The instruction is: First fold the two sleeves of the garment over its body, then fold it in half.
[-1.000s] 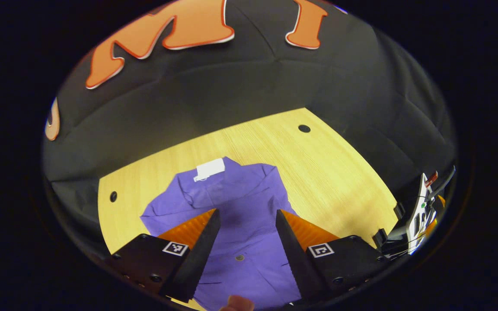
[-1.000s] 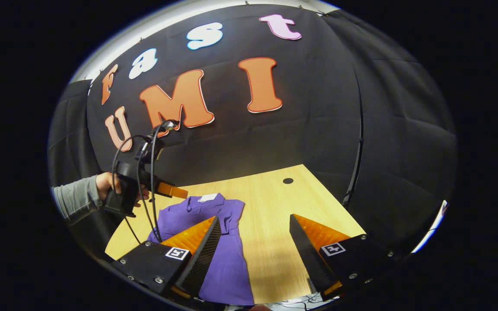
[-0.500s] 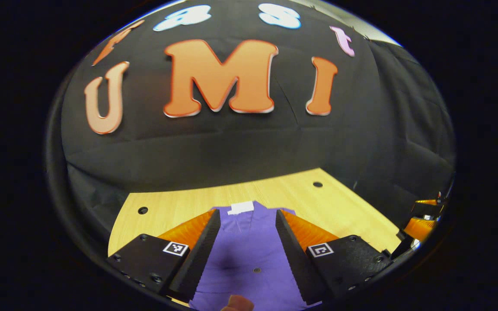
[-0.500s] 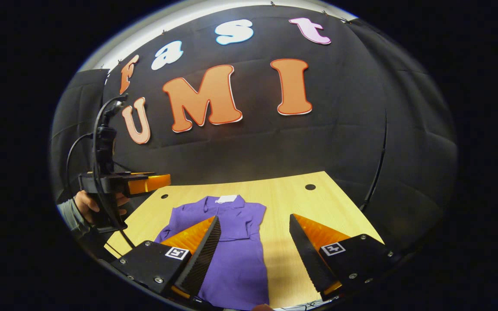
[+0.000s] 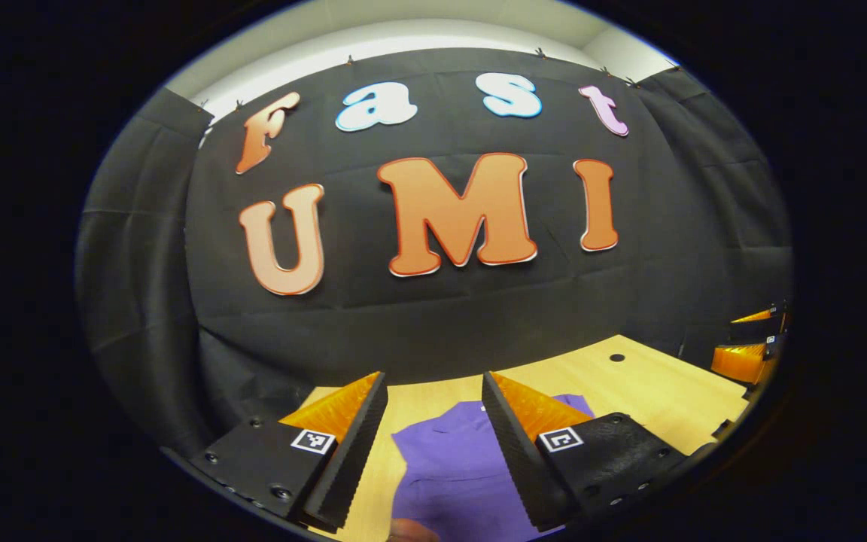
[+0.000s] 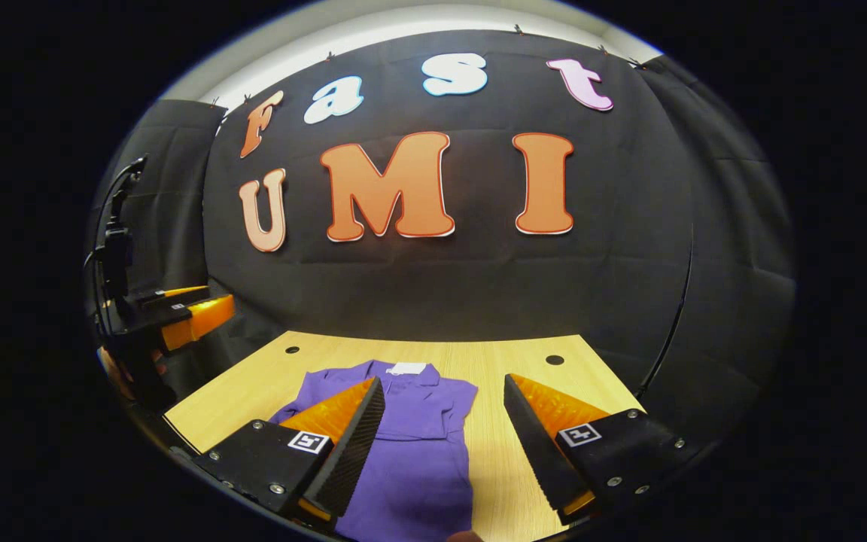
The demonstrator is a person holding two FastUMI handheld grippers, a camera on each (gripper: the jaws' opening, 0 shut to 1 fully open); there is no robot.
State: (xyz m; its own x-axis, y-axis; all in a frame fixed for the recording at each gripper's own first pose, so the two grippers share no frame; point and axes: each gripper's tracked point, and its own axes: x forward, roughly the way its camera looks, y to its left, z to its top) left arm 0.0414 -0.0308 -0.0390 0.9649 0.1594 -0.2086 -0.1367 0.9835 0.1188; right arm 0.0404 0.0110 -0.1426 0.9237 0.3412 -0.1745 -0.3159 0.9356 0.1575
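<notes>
A black cloth wall closes the booth behind a pale wooden table, and a strip of white wall shows above the cloth. The table top has small dark round holes: one near its far right corner and one near its far left in the right gripper view.

The purple collared garment lies flat on the table, its white neck label toward the cloth wall. It looks narrow, with the sleeves drawn in over the body. In the left gripper view the purple garment shows low between the fingers, on the wood.

The left gripper is held above the table with its jaws spread apart and nothing between them. The right gripper likewise hangs over the garment and bare wood, jaws wide and gripping nothing.

In the right gripper view, the left gripper appears at the far left edge, raised off the table side, with black cables rising from it. In the left gripper view, the right gripper's fingers show at the far right edge. Nothing lies between either gripper and the garment.
</notes>
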